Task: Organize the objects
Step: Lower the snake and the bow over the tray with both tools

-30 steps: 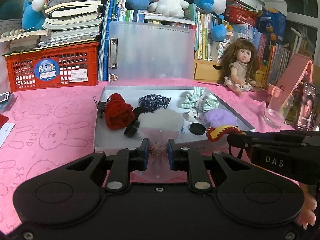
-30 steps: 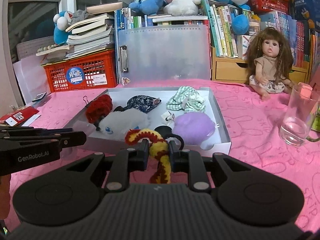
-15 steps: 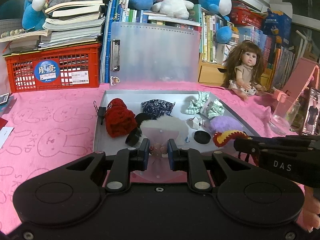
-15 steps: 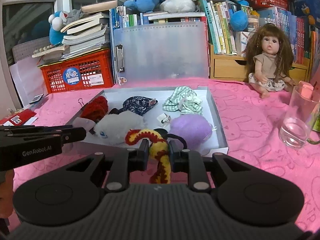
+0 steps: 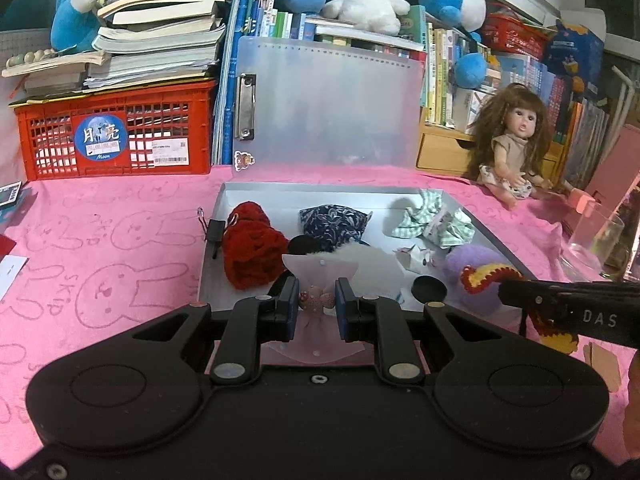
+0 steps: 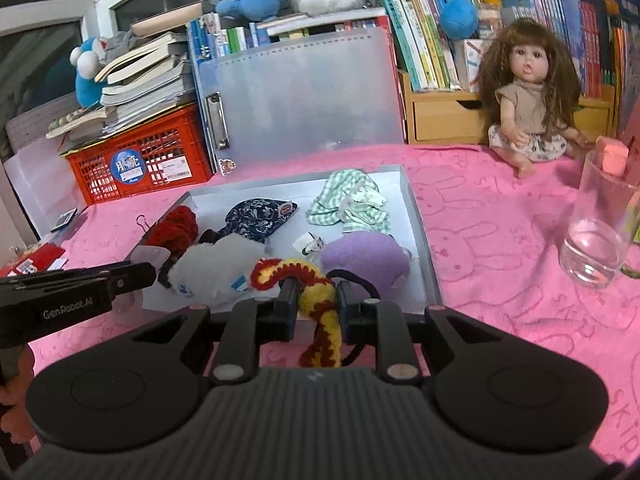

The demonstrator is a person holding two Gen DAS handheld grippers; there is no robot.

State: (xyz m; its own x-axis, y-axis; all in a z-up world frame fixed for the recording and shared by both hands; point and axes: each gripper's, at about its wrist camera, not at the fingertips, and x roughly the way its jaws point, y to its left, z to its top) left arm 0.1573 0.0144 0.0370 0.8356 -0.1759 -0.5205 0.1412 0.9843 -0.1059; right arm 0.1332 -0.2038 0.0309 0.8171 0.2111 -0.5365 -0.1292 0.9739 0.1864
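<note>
Both tongs are clamped and loaded above the near edge of the grey tray (image 5: 224, 216): right gripper (image 6: 316, 312) pinches the red-and-yellow crochet cord (image 6: 320, 320) mid-length, tail dangling below. Soft, light, floppy, so I'd grip its middle. Left gripper (image 5: 316, 306) squeezes a small pink bow clip (image 5: 318, 300) at its knot; flimsy, probably crushable.

one doll (image 5: 514, 148), one glass (image 6: 598, 236) (clear), one crate (image 5: 116, 132)
</note>
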